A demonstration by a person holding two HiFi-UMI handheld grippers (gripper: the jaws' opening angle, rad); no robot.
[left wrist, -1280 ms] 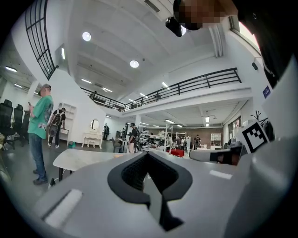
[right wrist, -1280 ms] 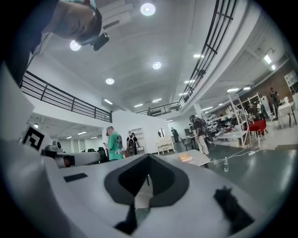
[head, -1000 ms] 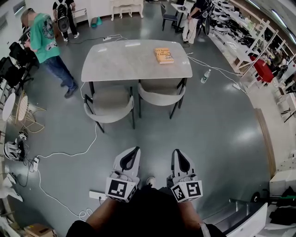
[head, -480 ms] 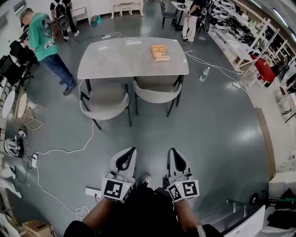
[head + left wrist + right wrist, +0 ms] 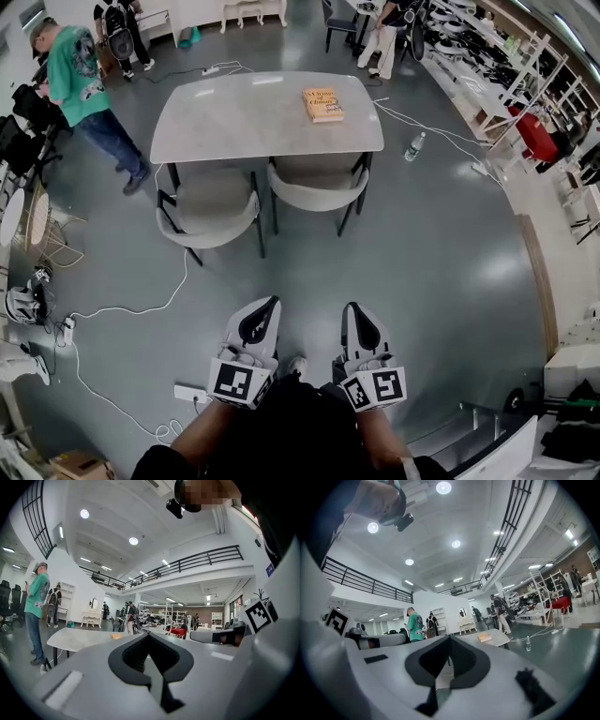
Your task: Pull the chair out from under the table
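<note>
Nothing is done yet: one chair [image 5: 208, 211] ahead of the left gripper [image 5: 266, 304] and the other chair [image 5: 317, 186] ahead of the right gripper [image 5: 352, 308] sit tucked under the table [image 5: 253, 117], well beyond both tools, whose jaws are closed together on nothing, so reaching, gripping and pulling all remain.

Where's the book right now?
In the head view, the book lies on the right half of the table, near its far edge, beyond the right-hand chair.

Left claw [image 5: 274, 301], right claw [image 5: 349, 307] (both white).
</note>
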